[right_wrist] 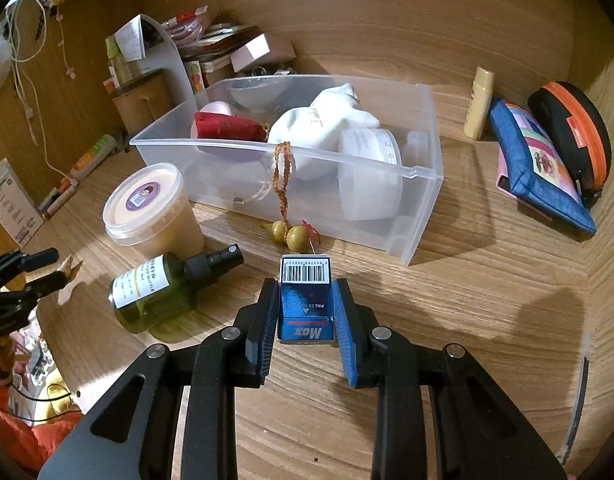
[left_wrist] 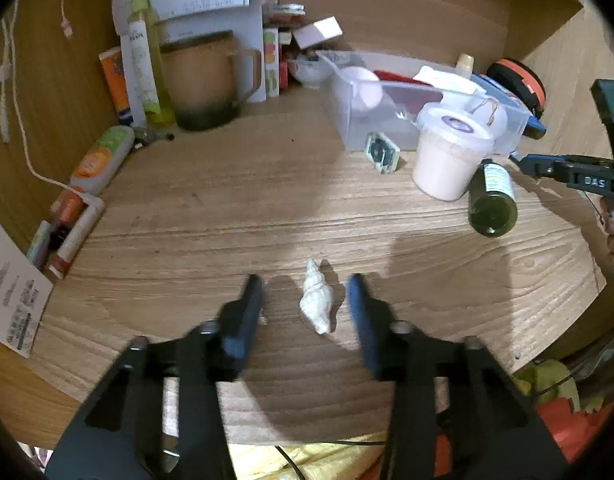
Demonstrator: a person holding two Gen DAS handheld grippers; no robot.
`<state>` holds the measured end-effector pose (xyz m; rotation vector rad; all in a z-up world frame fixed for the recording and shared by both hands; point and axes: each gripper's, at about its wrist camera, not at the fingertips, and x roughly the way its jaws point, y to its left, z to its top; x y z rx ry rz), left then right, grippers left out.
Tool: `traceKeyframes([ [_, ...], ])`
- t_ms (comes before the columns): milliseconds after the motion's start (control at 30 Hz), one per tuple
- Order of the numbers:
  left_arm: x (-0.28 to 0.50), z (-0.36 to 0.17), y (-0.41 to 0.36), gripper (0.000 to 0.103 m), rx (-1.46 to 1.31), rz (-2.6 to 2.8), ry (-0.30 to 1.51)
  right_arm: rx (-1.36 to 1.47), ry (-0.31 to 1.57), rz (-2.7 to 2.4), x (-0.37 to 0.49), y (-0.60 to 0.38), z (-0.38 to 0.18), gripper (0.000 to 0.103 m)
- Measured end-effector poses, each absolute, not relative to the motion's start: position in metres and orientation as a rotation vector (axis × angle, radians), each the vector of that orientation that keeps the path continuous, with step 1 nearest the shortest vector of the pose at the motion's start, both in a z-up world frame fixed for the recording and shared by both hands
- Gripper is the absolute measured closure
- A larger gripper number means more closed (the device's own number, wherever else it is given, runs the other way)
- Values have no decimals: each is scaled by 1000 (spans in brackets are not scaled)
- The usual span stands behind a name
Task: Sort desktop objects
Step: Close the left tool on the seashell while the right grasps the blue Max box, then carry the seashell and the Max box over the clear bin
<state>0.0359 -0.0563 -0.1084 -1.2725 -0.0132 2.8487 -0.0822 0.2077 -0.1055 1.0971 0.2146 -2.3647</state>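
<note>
Right wrist view: right claw [right_wrist: 305,308] clamps a blue staple box [right_wrist: 305,300] near the half-filled clear bin [right_wrist: 423,184]. Left claw [left_wrist: 305,292] gapes around a seashell [left_wrist: 316,302]; desk [left_wrist: 227,208] clutter remains.

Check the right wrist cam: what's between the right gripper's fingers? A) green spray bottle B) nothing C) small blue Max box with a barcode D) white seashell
C. The right gripper has its fingers closed against both sides of the small blue Max box; the green spray bottle lies on the desk beside it, and the white seashell sits between the left gripper's open fingers.
</note>
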Motion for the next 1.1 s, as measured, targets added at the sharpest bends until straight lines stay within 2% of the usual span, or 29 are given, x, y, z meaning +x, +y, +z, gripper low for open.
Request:
traceKeyframes([
  [133, 32, -110, -56, 87, -1277, 2874, 10, 1082, 215, -2371, -80, 209, -101, 78],
  [367, 30, -106, -55, 87, -1263, 2878, 18, 1061, 188, -2375, -78, 213, -95, 78],
  [633, 19, -74, -50, 87, -1148, 2894, 27, 1004, 174, -2387, -75, 217, -79, 78],
  [900, -4, -48, -52, 87, -1104, 2820, -71, 944, 137, -2413, -70, 225, -59, 78],
  [1100, -21, -29, -48, 87, -1056, 2838, -17, 910, 115, -2425, -75, 226, -49, 78],
])
